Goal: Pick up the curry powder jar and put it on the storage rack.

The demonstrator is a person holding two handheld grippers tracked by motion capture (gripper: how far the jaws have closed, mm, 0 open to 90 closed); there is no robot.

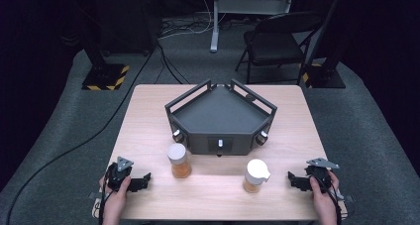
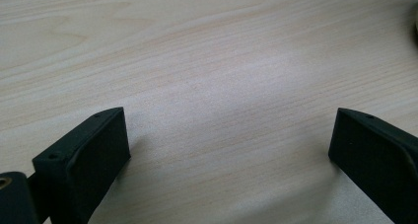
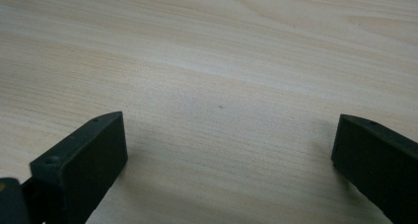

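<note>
Light wood table (image 1: 148, 111) in a dark room: left gripper (image 1: 144, 178) and right gripper (image 1: 293, 178) rest at the near edge, jaws wide apart over bare wood. Between them stand a capped jar (image 1: 179, 160) and a spouted white-lidded jar (image 1: 255, 176), then a black tray (image 1: 220, 117) behind.

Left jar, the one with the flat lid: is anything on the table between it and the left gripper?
Nothing visible. In the high view, bare table lies between the left gripper, jaws open, and the flat-lidded jar. The left gripper view shows bare wood between and ahead of its jaws. The spouted jar stands nearer the right gripper.
</note>
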